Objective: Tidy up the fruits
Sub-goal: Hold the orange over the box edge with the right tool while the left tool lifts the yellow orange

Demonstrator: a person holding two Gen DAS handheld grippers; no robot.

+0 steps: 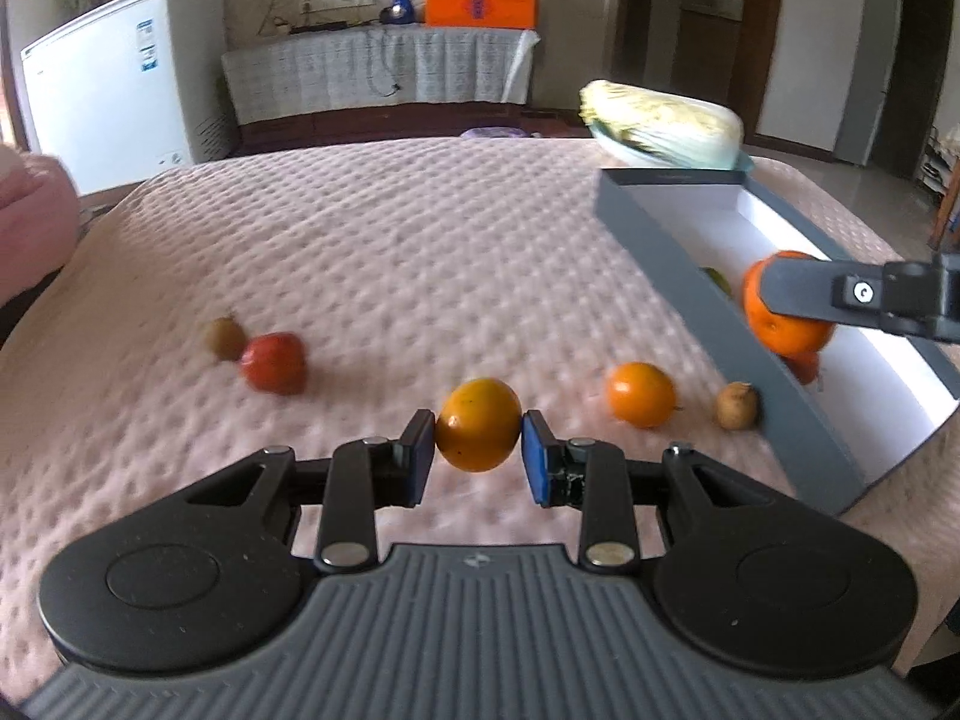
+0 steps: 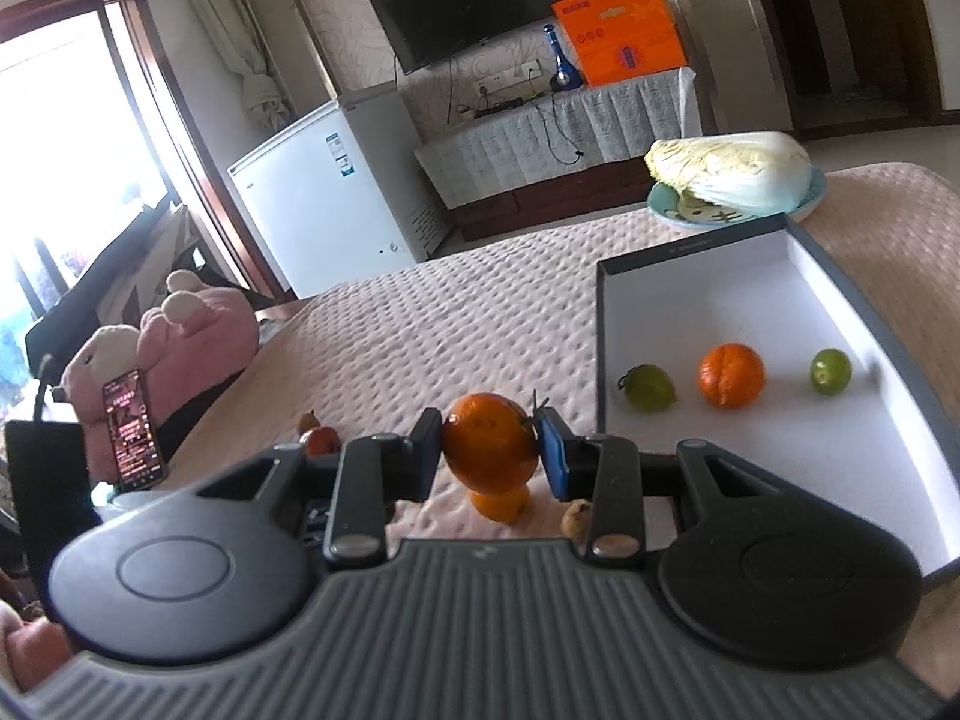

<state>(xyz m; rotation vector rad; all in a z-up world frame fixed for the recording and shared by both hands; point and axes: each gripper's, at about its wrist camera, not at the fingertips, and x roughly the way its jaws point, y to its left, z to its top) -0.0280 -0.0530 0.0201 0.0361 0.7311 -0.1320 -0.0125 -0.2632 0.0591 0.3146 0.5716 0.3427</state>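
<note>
Left wrist: left gripper (image 1: 478, 433) clamping yellow-orange fruit (image 1: 478, 423); right gripper (image 2: 489, 443) clutching orange (image 2: 491, 441) beside box (image 2: 602, 354) edge; pink quilted bed (image 1: 390, 252), open centre.

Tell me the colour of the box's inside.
White inside, with grey outer walls on the box; it shows best in the right wrist view.

A dark television (image 2: 465, 15) hangs on a pale patterned wall (image 2: 336, 18); below it a low cabinet (image 2: 558, 138) wears a grey cloth, with an orange box (image 2: 621, 30) and a blue bottle (image 2: 564, 63) on top; a white freezer (image 2: 324, 192) stands beside it; daylight pours through the wood-framed window (image 2: 66, 138); pink plush toys (image 2: 174, 342) sit nearby.
</note>
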